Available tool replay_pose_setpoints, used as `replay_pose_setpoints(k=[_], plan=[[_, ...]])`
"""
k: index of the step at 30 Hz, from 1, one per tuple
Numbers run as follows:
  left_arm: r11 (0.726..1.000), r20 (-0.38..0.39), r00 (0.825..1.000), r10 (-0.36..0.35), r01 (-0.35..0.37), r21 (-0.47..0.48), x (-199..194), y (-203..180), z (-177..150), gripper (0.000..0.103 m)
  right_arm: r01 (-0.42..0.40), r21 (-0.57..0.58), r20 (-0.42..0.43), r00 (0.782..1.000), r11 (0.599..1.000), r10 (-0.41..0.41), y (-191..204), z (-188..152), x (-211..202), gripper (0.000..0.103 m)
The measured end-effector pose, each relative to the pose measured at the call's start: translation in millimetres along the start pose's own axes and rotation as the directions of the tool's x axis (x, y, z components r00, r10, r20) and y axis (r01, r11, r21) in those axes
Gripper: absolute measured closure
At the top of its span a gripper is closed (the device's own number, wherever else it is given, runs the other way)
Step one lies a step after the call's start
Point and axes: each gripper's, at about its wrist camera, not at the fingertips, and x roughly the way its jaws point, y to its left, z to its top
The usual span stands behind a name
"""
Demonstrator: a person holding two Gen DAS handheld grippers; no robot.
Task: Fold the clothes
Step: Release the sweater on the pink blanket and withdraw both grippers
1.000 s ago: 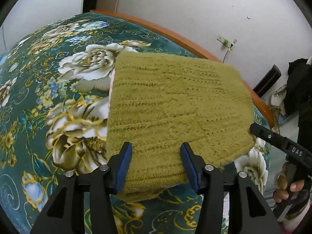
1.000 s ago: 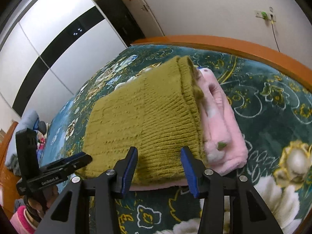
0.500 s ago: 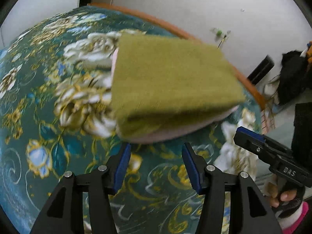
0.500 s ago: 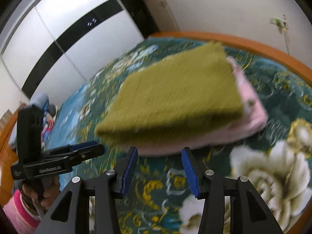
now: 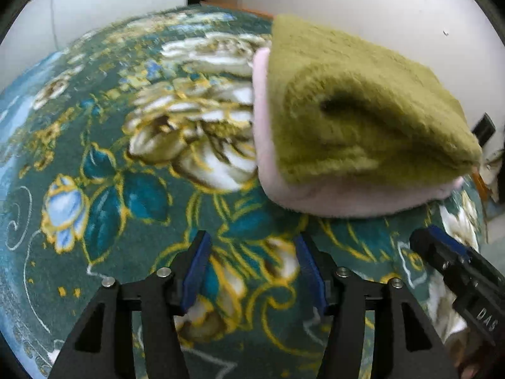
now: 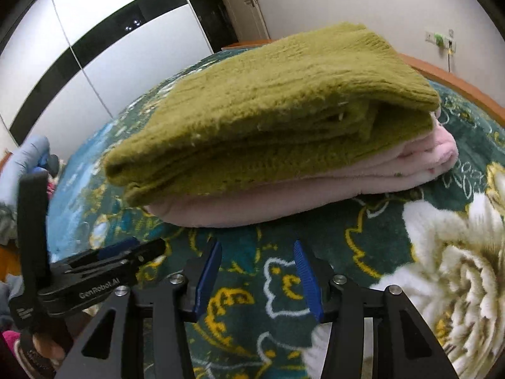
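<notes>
Green sweater (image 6: 271, 107): folded, olive knit, lying on top of the pink garment; its folded edges face the right gripper's camera.
Pink garment (image 6: 315, 195): folded, soft fleece, flat on the bed under the sweater; its edge shows beyond the sweater on the near side and at the right.
Stack's place: on the bed, just beyond both pairs of fingers, apart from them; in the left wrist view it lies far and to the right (image 5: 363, 120).
Bed cover (image 5: 132, 164): dark green with large white and blue flowers and gold outlines; it carries the stack.
Left gripper (image 5: 252, 268): fingers apart, and they have just been opening further; only bed cover shows between them, nothing held.
Right gripper (image 6: 258, 276): fingers apart, only bed cover between them, nothing held; the stack's near edge lies just past the tips.
Each gripper in the other's view: the right one enters at the lower right (image 5: 457, 271); the left one at the lower left (image 6: 104, 268).
Wardrobe (image 6: 94, 47): white panels with a black band, far left.
</notes>
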Motion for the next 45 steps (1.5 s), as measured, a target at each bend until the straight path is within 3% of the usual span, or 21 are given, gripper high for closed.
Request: replay_pose_setpoints(k=[3,19,35,45], plan=[[0.998,0.060,0.997,0.058,-0.058,-0.007,2,-3,0,0.037,0.029,-0.008,0.016,0.999,1.000,-0.028,2,0,7,0.050],[0.982,0.125,0.977,0.173,-0.180,0.050,13,-21,-13,0.029,0.140,-0.006,0.091,0.986,0.990,-0.139,2,-16,20,0.028],[0.977,0.156,0.969,0.194,-0.205,0.055,12,-26,-19,0.024,0.248,-0.019,0.111,0.963,0.969,-0.245,1,-24,17,0.026],[0.977,0.155,0.969,0.194,-0.204,0.056,13,-27,-19,0.024,0.257,-0.020,0.105,0.962,0.966,-0.254,14,-13,33,0.026]])
